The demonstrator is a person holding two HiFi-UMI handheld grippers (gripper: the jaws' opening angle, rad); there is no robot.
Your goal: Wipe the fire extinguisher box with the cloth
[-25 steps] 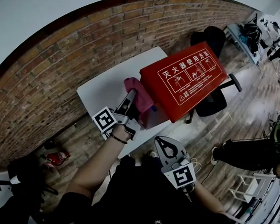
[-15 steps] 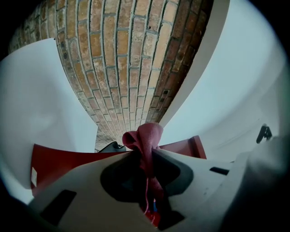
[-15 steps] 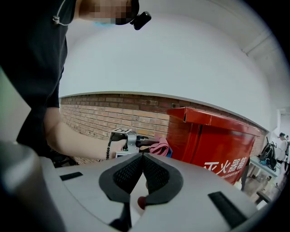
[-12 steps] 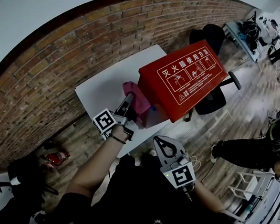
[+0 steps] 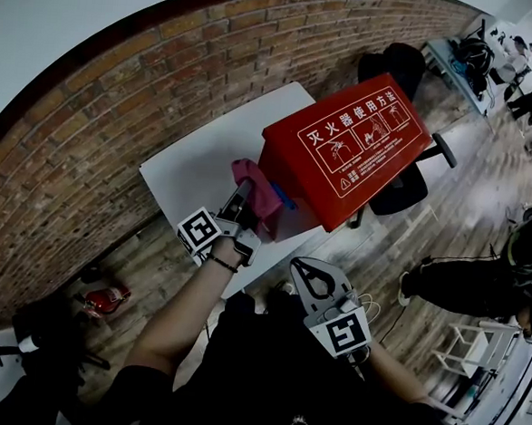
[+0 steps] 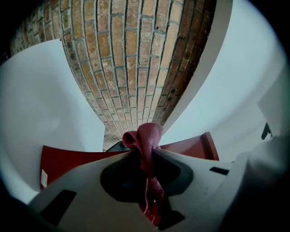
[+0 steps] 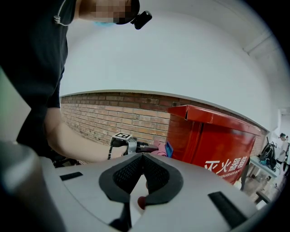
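A red fire extinguisher box point(image 5: 348, 149) with white print stands on a small white table point(image 5: 197, 161) by the brick wall. My left gripper point(image 5: 246, 192) is shut on a pink cloth point(image 5: 259, 187), which is pressed against the box's near-left side. In the left gripper view the cloth point(image 6: 147, 138) bunches out between the jaws, with the red box point(image 6: 68, 158) just beyond. My right gripper point(image 5: 302, 268) hangs shut and empty below the table's front edge, apart from the box. The right gripper view shows the box point(image 7: 213, 145), the cloth point(image 7: 160, 148) and the left gripper point(image 7: 144, 146) ahead.
A brick wall point(image 5: 109, 114) runs behind the table. Black office chairs point(image 5: 399, 66) stand behind and to the right of the box. A small red extinguisher point(image 5: 106, 298) lies on the wooden floor at the left. A person point(image 5: 479, 286) sits at the right.
The left gripper and the cloth have shifted slightly left along the box's side. The right gripper has barely moved.
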